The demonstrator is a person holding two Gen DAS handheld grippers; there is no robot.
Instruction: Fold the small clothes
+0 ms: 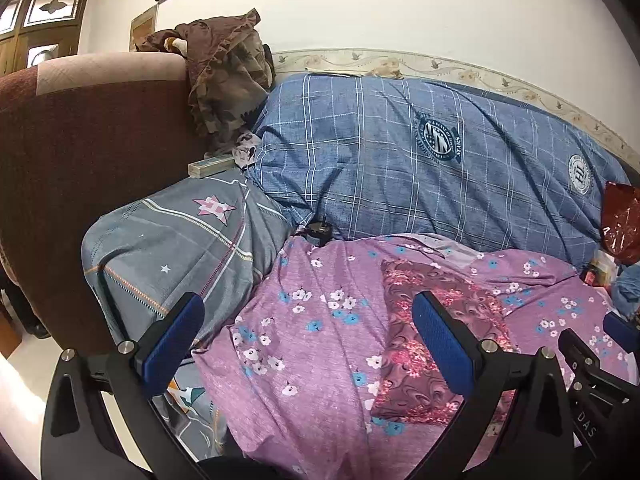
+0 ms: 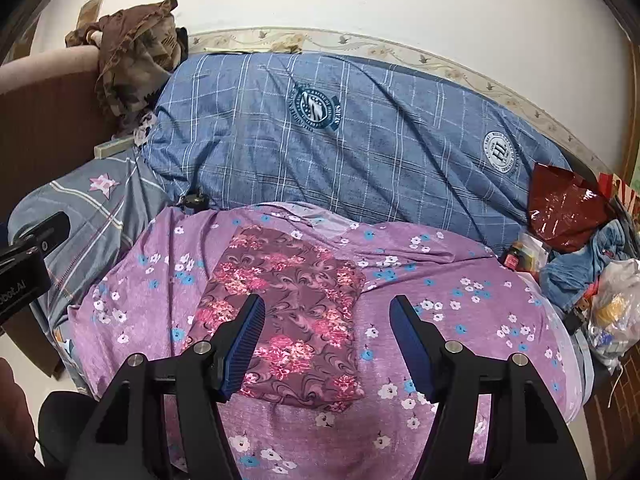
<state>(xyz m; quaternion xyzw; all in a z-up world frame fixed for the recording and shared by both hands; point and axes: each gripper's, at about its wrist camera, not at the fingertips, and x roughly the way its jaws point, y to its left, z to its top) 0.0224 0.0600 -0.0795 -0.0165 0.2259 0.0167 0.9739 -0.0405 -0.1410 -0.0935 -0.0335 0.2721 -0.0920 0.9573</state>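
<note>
A small maroon garment (image 2: 288,316) with pink flower print lies folded flat on a purple floral sheet (image 2: 460,312). My right gripper (image 2: 326,344) hangs just above its near right part, jaws apart, nothing between the blue pads. In the left wrist view the same garment (image 1: 416,344) sits right of centre on the purple sheet (image 1: 312,320). My left gripper (image 1: 308,344) stands wide open over the sheet to the garment's left, with its right finger (image 1: 444,344) in front of the garment. It holds nothing. The right gripper's tip (image 1: 618,330) shows at the right edge.
A blue checked quilt (image 2: 340,136) lies bunched behind the sheet, a grey star pillow (image 1: 176,248) to the left against a brown headboard (image 1: 80,152). Brown camouflage cloth (image 1: 228,76) hangs on the headboard. A red foil bag (image 2: 564,212), denim and plastic bags crowd the right side.
</note>
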